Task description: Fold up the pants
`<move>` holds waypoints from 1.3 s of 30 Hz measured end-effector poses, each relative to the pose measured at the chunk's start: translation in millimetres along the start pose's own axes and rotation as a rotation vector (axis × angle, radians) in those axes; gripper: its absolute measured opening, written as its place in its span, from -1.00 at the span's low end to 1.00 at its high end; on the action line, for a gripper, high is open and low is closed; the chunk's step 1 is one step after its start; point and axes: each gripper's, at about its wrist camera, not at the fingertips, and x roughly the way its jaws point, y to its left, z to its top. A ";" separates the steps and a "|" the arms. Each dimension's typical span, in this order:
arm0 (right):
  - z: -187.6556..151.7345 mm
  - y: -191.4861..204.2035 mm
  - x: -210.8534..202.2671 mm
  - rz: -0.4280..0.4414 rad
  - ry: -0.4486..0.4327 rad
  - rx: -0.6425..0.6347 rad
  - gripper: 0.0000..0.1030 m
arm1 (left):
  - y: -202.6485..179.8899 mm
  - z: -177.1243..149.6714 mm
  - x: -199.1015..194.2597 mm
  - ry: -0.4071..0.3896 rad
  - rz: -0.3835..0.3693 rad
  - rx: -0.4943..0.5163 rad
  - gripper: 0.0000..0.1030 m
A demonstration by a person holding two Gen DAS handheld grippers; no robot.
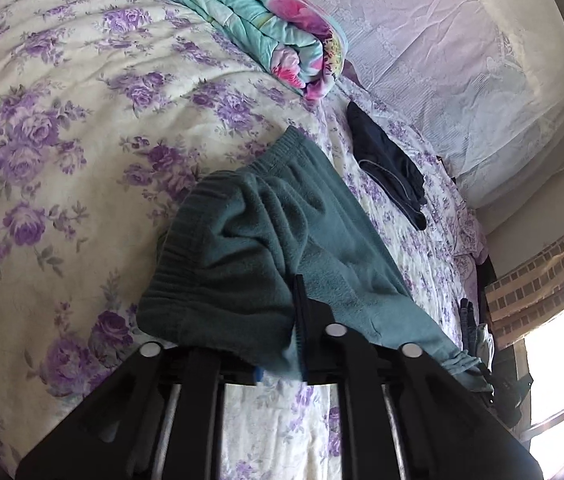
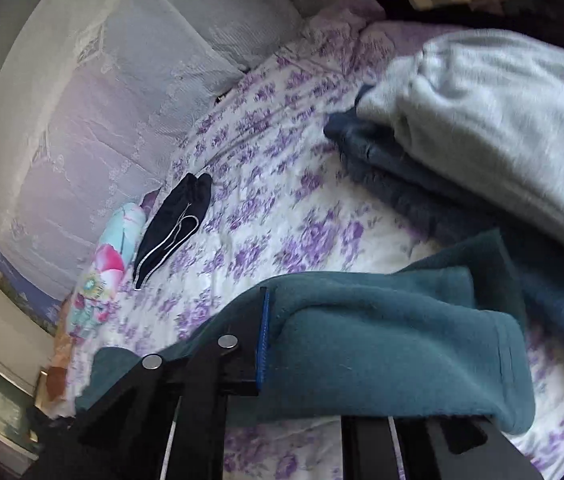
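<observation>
Teal fleece pants (image 1: 242,240) hang lifted off the floral bedspread (image 1: 62,140), pinched at two places so the cloth can be spread and laid flat for a fold. In the left wrist view, the left gripper (image 1: 299,344) has its jaws clenched on the fabric just below the elastic waistband, which droops forward over the bed. In the right wrist view, the right gripper (image 2: 268,340) grasps the other end, apparently a leg hem, with the fleece draped across its frame; only one blue-padded finger shows, the other being hidden under cloth. Holding both ends likely keeps the garment stretched between the hands. A folded dark pair (image 2: 170,224) lies near the pillows, and a heap of grey and navy clothes (image 2: 481,120) waits at the bed's edge.
</observation>
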 end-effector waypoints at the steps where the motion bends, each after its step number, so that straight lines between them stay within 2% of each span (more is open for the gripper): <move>1: -3.1 1.6 1.5 -0.044 -0.014 -0.069 -0.74 | 1.1 -0.1 1.4 0.000 -0.010 -0.009 -0.48; 2: -7.7 0.8 6.5 -0.075 -0.010 -0.101 -0.73 | 2.5 -0.2 3.1 0.004 -0.024 -0.022 -0.37; 3: -13.6 -1.0 13.3 -0.097 0.003 -0.117 -0.73 | 3.3 0.6 5.0 0.009 -0.033 -0.034 -0.34; 5: -18.3 -3.9 21.9 -0.122 0.025 -0.126 -0.73 | 2.3 4.8 9.9 0.019 -0.029 -0.047 -0.34; 7: -17.5 -1.9 15.2 -0.111 -0.012 -0.138 -0.71 | -0.3 10.9 15.9 0.031 -0.020 -0.051 -0.34; 8: -18.8 -1.0 14.7 -0.114 -0.017 -0.146 -0.68 | -2.3 13.2 18.8 0.034 -0.019 -0.049 -0.38; 9: -19.2 -1.3 15.8 -0.116 -0.011 -0.148 -0.67 | -5.4 16.6 23.6 0.038 -0.012 -0.037 -0.58; 10: -18.8 -2.8 17.6 -0.114 -0.002 -0.143 -0.57 | -7.3 16.7 26.2 0.042 -0.012 -0.032 -0.74; 11: -18.5 -4.9 18.3 -0.113 0.004 -0.132 -0.42 | -7.4 16.2 28.8 0.048 -0.021 -0.034 -0.80; 15: -16.8 -13.4 18.7 -0.089 0.010 -0.077 -0.36 | -4.5 12.2 11.0 -0.006 -0.058 -0.063 -0.85; 17: -13.0 -10.3 14.4 -0.071 0.000 -0.069 -0.43 | -7.5 15.5 -19.1 -0.054 -0.102 -0.054 -0.85; 18: -8.5 -5.4 13.3 -0.030 0.010 -0.062 -0.51 | -10.7 16.9 -31.8 -0.076 -0.103 -0.041 -0.85; 19: -2.8 2.3 13.1 0.036 0.024 -0.046 -0.62 | -15.2 19.3 -54.1 -0.123 -0.083 -0.014 -0.85; 21: 1.7 23.3 16.2 0.129 0.042 -0.043 -0.62 | -18.2 20.6 -91.2 -0.200 -0.050 0.019 -0.85; 22: 0.2 37.6 20.9 0.148 0.057 -0.073 -0.62 | -16.6 20.5 -109.3 -0.224 -0.027 0.029 -0.85; 24: -10.0 59.5 31.8 0.122 0.083 -0.151 -0.62 | -6.9 16.9 -123.8 -0.206 0.019 0.026 -0.84; 25: -18.1 65.3 35.6 0.079 0.089 -0.190 -0.58 | 5.0 11.6 -123.0 -0.159 0.053 0.003 -0.84; 27: -32.5 61.7 34.1 0.023 0.077 -0.218 -0.30 | 24.2 -0.6 -117.0 -0.097 0.102 -0.026 -0.83; 28: -37.7 55.1 30.0 0.009 0.067 -0.213 -0.05 | 34.3 -9.6 -114.1 -0.079 0.133 -0.031 -0.81; 29: -41.0 46.5 24.9 0.002 0.058 -0.198 0.08 | 42.5 -16.3 -113.1 -0.065 0.142 -0.035 -0.74; 32: -41.2 13.8 9.6 0.030 0.053 -0.098 0.15 | 62.8 -29.1 -120.0 -0.056 0.128 -0.075 -0.49; 34: -40.8 -6.0 -1.2 0.035 0.042 -0.028 0.23 | 66.9 -30.9 -130.9 -0.076 0.135 -0.086 -0.40; 36: -41.5 -20.6 -9.7 0.050 0.027 0.023 0.23 | 63.0 -30.3 -142.7 -0.103 0.169 -0.065 -0.25; 38: -43.3 -32.8 -15.2 0.081 0.008 0.073 0.24 | 56.9 -26.6 -158.5 -0.137 0.197 -0.032 -0.18; 39: -44.4 -37.6 -17.3 0.097 -0.004 0.095 0.24 | 52.7 -20.9 -164.5 -0.158 0.208 -0.018 -0.01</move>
